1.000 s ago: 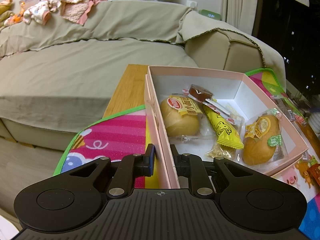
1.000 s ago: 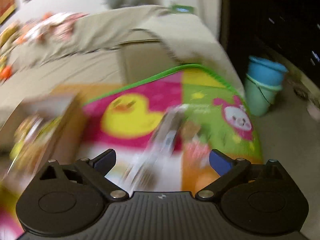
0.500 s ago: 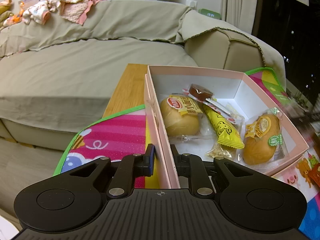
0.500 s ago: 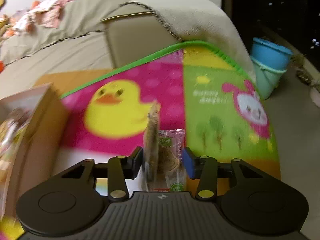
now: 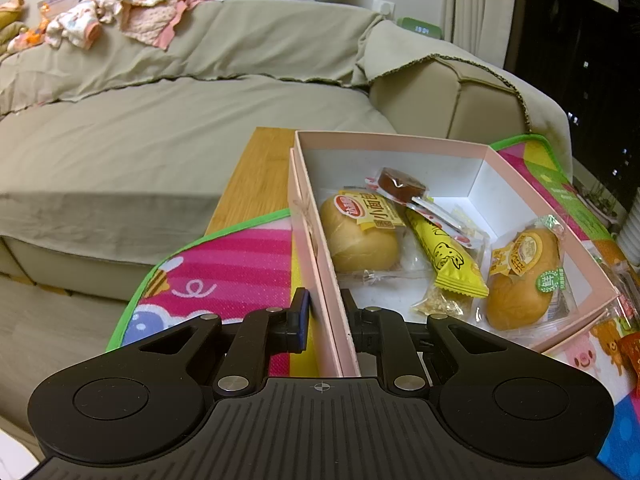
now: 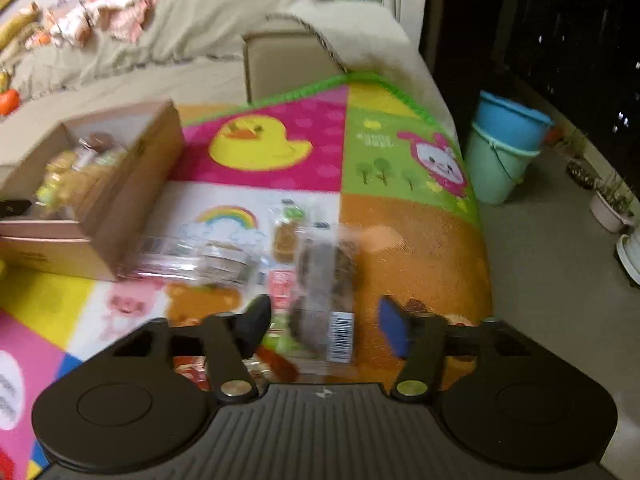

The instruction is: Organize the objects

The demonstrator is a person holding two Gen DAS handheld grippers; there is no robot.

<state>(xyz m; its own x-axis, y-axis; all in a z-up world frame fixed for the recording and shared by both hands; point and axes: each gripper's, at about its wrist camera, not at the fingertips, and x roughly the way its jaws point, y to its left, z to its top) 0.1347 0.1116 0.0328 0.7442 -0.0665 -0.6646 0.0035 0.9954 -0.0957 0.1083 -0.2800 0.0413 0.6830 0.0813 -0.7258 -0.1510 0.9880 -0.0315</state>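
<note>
While the left claw (image 5: 323,312) is clamping the box (image 5: 320,264) wall at lower centre to steady it, the right claw (image 6: 326,324) is gaping, empty, around a blurred snack (image 6: 328,280) lying on the mat (image 6: 400,240).

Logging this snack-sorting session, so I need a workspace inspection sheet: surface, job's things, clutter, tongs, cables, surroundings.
Surface: cartoon play mat over a wooden table.
Job's things: pink box holding two wrapped buns, a yellow packet and a brown jelly cup; loose snack packets lie on the mat beside it.
Clutter: nothing seen.
Tongs: left tongs shut on the box's near wall; right tongs open above the blurred dark packet, not gripping.
Cables: nothing seen.
Surroundings: covered sofa with clothes, stacked buckets, plant pots.
</note>
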